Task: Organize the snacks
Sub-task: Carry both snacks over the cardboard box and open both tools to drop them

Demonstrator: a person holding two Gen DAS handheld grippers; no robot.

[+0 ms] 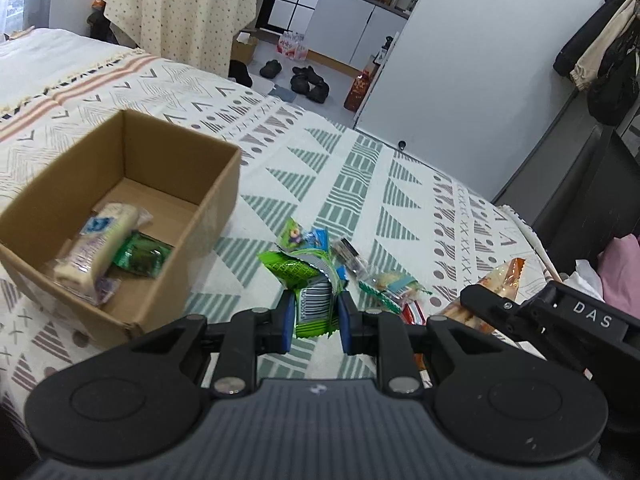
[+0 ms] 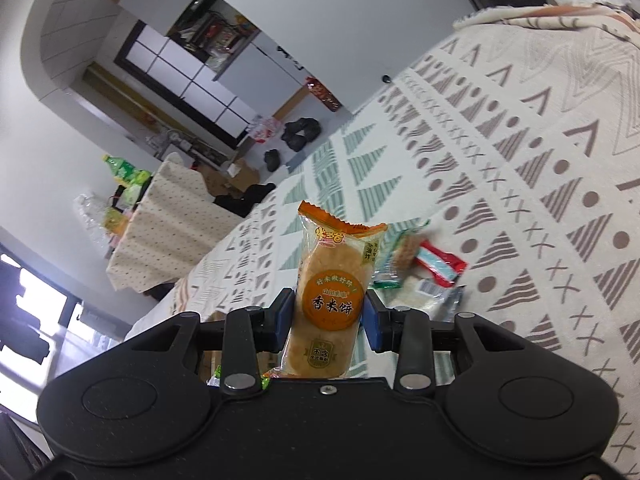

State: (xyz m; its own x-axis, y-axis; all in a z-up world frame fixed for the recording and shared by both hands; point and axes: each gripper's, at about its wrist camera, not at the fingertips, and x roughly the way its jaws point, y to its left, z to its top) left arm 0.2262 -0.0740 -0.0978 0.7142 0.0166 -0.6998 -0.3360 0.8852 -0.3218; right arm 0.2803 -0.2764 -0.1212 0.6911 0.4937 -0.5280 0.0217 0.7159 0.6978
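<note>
Our left gripper [image 1: 314, 312] clamps a green packet [image 1: 308, 280] and our right gripper [image 2: 328, 316] an orange rice-cracker pack [image 2: 328, 292], both lifted clear, we judge, for the cardboard box [image 1: 192, 264] by the bedspread's [image 1: 360, 176] near edge.

I see a dotted tablecloth [image 1: 180, 12] beyond the bed [image 1: 360, 168], dark shoes [image 1: 308, 82] on the floor, coats [image 1: 608, 48] hanging right.

Bare bedspread [image 1: 360, 184] between open cardboard box [image 1: 224, 184] and snack pile [image 1: 360, 268].
</note>
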